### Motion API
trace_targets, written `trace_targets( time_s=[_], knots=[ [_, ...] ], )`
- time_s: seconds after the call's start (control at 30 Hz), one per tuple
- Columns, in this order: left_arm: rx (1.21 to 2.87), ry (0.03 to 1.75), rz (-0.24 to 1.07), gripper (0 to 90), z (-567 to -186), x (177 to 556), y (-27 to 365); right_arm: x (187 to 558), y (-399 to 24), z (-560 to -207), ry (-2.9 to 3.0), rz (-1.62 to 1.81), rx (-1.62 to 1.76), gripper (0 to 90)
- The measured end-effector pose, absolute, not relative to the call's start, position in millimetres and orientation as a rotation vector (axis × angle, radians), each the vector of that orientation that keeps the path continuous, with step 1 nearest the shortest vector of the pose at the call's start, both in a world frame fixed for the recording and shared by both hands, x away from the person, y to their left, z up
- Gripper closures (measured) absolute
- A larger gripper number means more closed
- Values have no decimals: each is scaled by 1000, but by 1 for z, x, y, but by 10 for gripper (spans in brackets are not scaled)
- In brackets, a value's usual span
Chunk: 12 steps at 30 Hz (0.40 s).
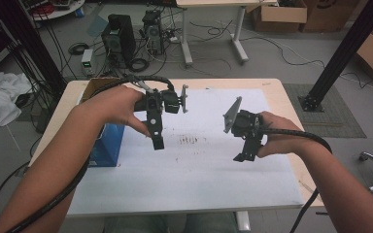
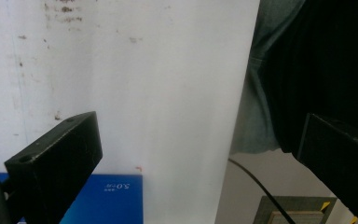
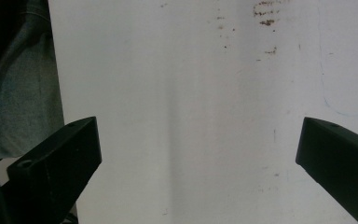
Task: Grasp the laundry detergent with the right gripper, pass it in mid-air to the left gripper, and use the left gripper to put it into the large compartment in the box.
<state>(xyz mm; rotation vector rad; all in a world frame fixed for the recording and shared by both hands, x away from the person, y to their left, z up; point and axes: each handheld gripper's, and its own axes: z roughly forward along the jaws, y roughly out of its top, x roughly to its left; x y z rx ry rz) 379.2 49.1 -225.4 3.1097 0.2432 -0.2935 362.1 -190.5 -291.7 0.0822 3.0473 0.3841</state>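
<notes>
Two grippers held above the table [image 1: 272, 90], each in one of the person's hands. Left gripper [image 1: 157, 138]: jaws spread wide apart, nothing between them, touching nothing; it hangs over the white sheet [image 1: 199, 170] toward the table's left edge, tips pointing down and toward the near edge. In the left gripper view, the blue box [image 2: 116, 198] lies below the jaws, beside the sheet, at the table's left edge. Right gripper [image 1: 245, 154]: jaws likewise wide apart and empty, clear of the sheet, hanging over it toward the table's right edge. Brown stains [image 1: 189, 140] mark the sheet between the two grippers. Both gripper views show bare sheet between the black jaws.
</notes>
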Motion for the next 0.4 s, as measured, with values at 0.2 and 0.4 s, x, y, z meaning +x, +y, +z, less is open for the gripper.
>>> trace_targets(
  time_s=[0.2,0.4],
  knots=[
    [3107,223,-305,2,-227,380,46,363,-191,-293,3051,388,86,0],
    [3103,211,-305,2,-227,380,46,364,-191,-294,3054,383,84,0]
  ],
)
